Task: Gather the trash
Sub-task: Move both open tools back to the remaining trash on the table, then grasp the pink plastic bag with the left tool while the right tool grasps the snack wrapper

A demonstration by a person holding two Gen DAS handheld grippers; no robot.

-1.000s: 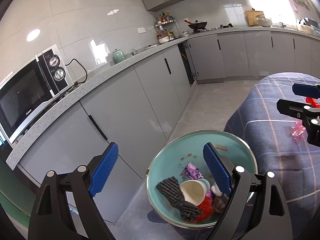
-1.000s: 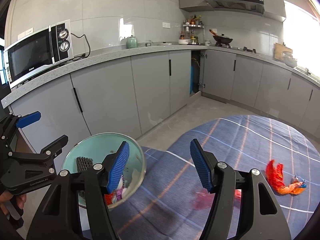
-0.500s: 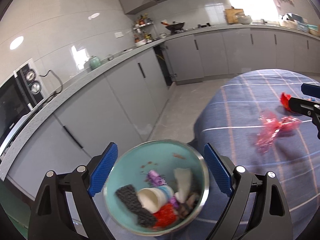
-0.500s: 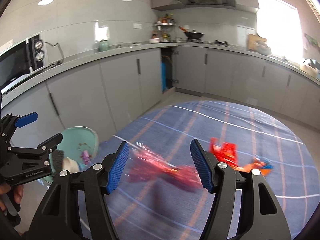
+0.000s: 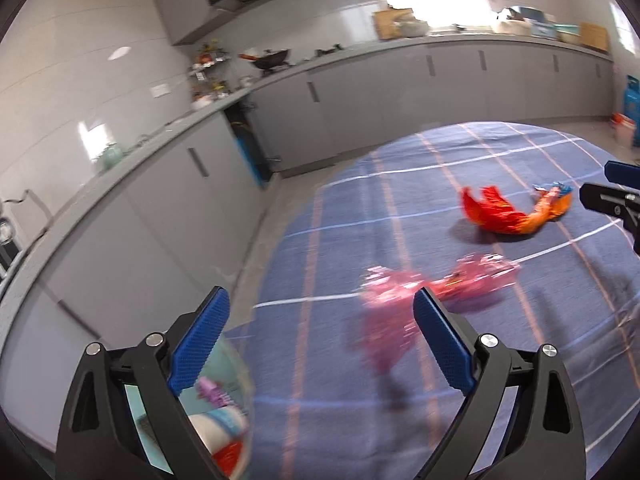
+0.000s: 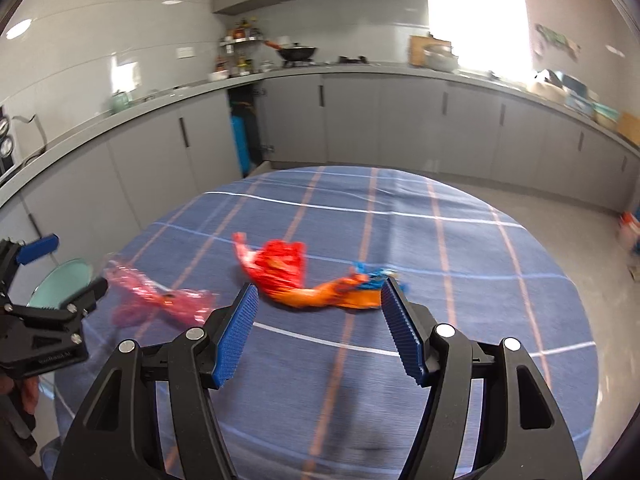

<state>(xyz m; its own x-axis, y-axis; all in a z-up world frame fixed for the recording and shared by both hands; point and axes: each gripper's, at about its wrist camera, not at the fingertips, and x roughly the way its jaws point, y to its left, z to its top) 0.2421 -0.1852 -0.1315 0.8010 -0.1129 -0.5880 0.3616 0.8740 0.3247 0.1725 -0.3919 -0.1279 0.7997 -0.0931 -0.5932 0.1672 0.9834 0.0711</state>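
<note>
A pink crinkled wrapper (image 5: 436, 284) lies on the blue plaid tablecloth (image 5: 500, 360), just ahead of my open, empty left gripper (image 5: 316, 344). It also shows in the right wrist view (image 6: 160, 300). A red-orange wrapper (image 6: 296, 276) lies in the middle of the table, just beyond my open, empty right gripper (image 6: 320, 332); it shows in the left wrist view (image 5: 508, 212) too. A teal bowl (image 5: 224, 408) holding trash sits at the table's left edge, partly behind my left fingers.
Grey kitchen cabinets and a counter (image 6: 360, 112) run around the room behind the round table. An open cabinet gap with a blue bottle (image 6: 240, 140) is at the back. Small items (image 6: 630, 232) lie on the floor at the right.
Both grippers have swung right, from the bowl toward the table's middle. The bowl has slid to the lower left of the left view; the wrappers now lie ahead of the fingers.
</note>
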